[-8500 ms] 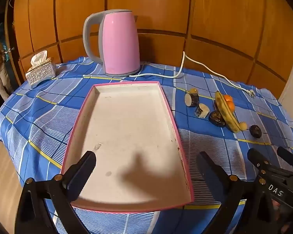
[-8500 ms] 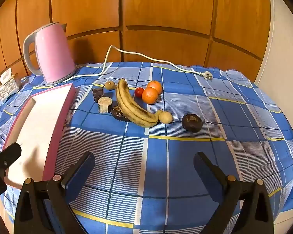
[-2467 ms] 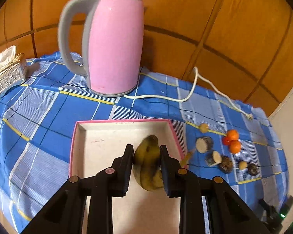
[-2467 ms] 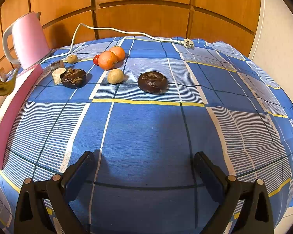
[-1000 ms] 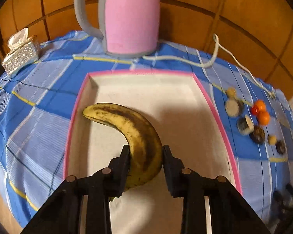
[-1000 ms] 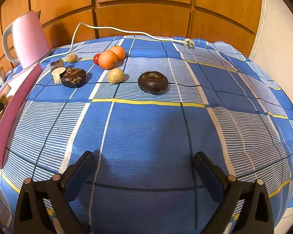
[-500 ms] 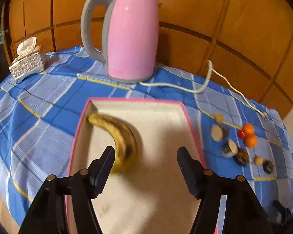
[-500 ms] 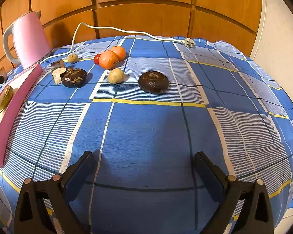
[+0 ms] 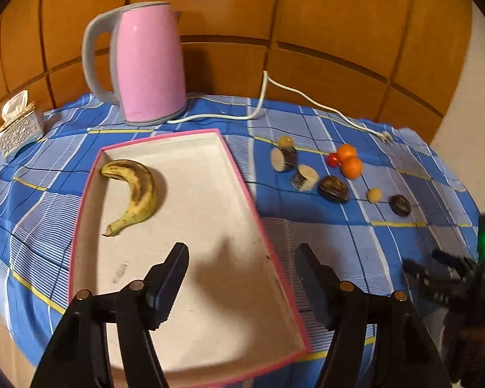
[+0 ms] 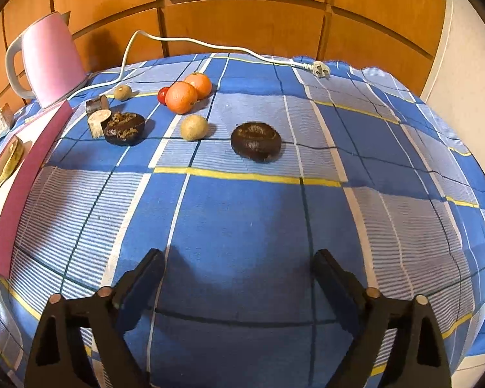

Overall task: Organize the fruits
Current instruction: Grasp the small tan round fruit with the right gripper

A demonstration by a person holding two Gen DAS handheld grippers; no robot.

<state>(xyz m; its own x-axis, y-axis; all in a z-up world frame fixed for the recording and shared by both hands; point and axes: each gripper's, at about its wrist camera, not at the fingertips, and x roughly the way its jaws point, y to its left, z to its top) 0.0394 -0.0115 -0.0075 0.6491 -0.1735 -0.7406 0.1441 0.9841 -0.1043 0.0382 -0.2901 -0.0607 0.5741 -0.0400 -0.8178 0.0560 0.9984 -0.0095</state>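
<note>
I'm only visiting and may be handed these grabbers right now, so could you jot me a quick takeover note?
Left gripper: open and empty over the pink tray; its fingers have just spread.
Right gripper: open, empty, above bare tablecloth; its fingers have just narrowed slightly.
Done: the banana lies inside the tray near its far left corner.
Left: two oranges, a small red fruit, two dark fruits, two small tan fruits and two cut pieces sit on the cloth right of the tray.
</note>
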